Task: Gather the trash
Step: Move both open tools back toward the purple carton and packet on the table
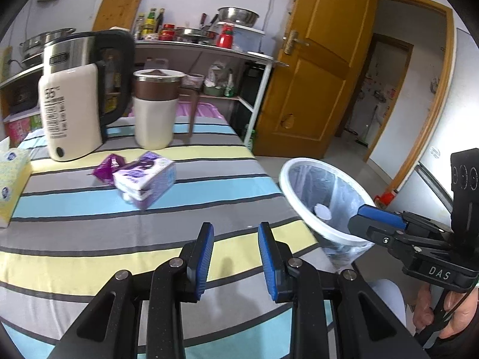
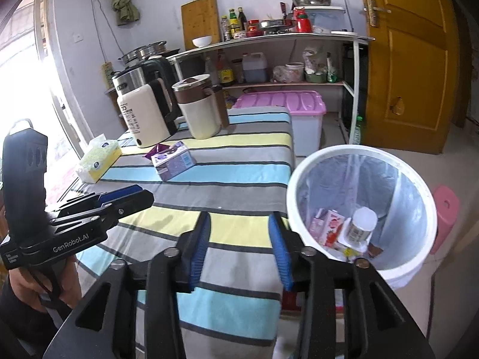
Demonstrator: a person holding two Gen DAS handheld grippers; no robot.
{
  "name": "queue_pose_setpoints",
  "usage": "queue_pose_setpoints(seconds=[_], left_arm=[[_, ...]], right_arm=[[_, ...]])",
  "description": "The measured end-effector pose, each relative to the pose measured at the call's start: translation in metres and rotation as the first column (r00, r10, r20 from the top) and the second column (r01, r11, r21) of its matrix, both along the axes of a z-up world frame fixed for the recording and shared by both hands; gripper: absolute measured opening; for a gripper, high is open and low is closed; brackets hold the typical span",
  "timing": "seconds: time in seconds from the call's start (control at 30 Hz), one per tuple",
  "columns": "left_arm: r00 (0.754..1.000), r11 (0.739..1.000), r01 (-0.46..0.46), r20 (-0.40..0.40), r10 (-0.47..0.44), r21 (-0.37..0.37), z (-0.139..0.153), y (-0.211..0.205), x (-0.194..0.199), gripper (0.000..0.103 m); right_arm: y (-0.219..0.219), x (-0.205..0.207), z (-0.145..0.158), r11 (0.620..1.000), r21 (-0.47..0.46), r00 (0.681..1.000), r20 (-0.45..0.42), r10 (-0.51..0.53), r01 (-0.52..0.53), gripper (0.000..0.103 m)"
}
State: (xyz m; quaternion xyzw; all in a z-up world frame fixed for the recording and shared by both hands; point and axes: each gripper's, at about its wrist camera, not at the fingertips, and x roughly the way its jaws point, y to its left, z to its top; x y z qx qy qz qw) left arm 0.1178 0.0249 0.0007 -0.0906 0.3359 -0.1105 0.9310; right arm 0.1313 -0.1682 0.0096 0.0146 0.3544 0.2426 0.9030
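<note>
1. Both claws, left gripper [image 1: 236, 257] and right gripper [image 2: 239, 248], are released and hold nothing
2. The purple box [image 1: 143, 182] lies on the striped table [image 1: 89, 239]
3. Grab the box softly, then drop it in the white bin [image 2: 359, 209]

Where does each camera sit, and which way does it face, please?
Left wrist: on the left claw, looking over the striped table; the right claw and a hand show at right.
Right wrist: on the right claw, facing table and white bin; the left claw shows at left.
Shared: purple box, kettle, bin.
</note>
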Motion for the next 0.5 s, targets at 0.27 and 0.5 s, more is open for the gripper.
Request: queue_pose_setpoints(seconds=[0.27, 0.5], left_arm=[[0.997, 0.997, -0.078, 0.002, 0.078, 0.006, 0.001, 0.036, 0.003, 0.031], [0.992, 0.991, -0.129, 0.010, 0.129, 0.024, 0.002, 0.065, 0.013, 0.031]], right_arm=[[0.023, 0.010, 0.000, 0.999, -0.003, 0.999, -0.004, 0.044, -0.044, 0.042], [0.042, 0.020, 0.002, 0.997, -0.007, 0.997, -0.001, 0.078, -0.078, 0.044]])
